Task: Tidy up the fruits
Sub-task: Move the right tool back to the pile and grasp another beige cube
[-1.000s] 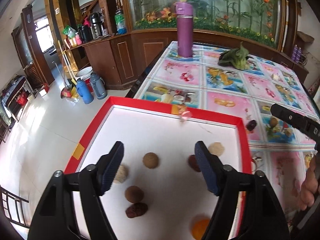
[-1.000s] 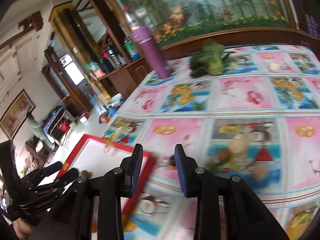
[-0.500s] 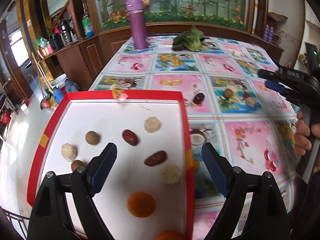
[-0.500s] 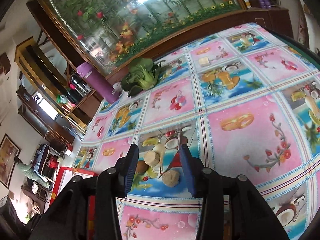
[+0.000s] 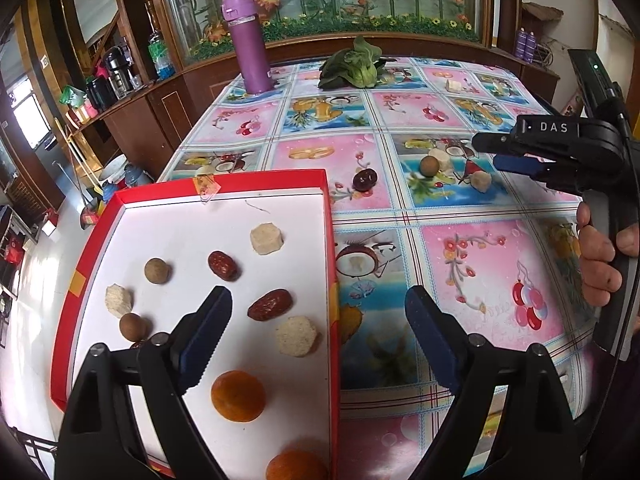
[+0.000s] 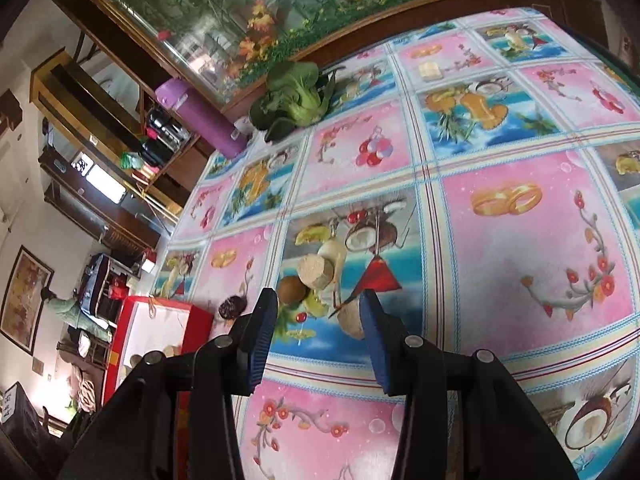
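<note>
Patterned tablecloth carries four stray fruits: pale chunk just ahead of right gripper, jaws apart, likely lining up pick. Longan, second chunk, dark date beyond. Left gripper gapes empty over red tray edge, sorted fruit left of it.

Black handheld grippers with blue ribbed pads

Each gripper, left and right, is built from matte black arms joined by silver screws behind blue-faced fingers. "DAS" is printed in white on the right gripper's side, and a green light is seen behind it.
</note>
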Motion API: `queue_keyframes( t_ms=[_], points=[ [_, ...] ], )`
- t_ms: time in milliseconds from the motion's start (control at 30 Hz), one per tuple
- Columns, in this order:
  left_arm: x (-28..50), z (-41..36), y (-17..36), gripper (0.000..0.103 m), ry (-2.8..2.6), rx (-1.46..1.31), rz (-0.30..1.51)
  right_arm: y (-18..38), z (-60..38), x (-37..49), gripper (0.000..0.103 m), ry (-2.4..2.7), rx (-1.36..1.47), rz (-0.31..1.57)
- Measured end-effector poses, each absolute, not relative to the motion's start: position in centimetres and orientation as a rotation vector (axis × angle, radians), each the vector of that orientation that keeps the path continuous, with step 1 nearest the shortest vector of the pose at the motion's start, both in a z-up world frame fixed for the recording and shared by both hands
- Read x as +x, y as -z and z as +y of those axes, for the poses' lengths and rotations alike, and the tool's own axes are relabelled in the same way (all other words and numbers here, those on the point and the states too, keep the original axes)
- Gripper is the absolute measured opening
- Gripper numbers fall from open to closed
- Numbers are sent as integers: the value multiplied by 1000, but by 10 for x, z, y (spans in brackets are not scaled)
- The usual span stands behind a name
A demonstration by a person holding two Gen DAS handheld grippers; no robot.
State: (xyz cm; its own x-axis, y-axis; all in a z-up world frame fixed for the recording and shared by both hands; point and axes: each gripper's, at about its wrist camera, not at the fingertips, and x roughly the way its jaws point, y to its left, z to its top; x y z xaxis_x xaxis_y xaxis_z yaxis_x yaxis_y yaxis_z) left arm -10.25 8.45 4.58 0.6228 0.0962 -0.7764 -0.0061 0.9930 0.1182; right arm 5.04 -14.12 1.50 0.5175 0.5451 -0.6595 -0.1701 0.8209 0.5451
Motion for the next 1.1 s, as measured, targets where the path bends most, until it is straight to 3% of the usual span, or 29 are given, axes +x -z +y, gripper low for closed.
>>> queue_keyframes(
  t_ms=[400,767,1100],
  points=[
    [-93,83,-41,89,-52,101,914,-6,-137,52,43,-388,385,974],
    [-56,86,-58,89,17,115,860,-2,-106,48,23,-266,90,910],
    [18,64,-36,88,242,250,938,-1,-107,49,23,-260,70,899]
  ],
)
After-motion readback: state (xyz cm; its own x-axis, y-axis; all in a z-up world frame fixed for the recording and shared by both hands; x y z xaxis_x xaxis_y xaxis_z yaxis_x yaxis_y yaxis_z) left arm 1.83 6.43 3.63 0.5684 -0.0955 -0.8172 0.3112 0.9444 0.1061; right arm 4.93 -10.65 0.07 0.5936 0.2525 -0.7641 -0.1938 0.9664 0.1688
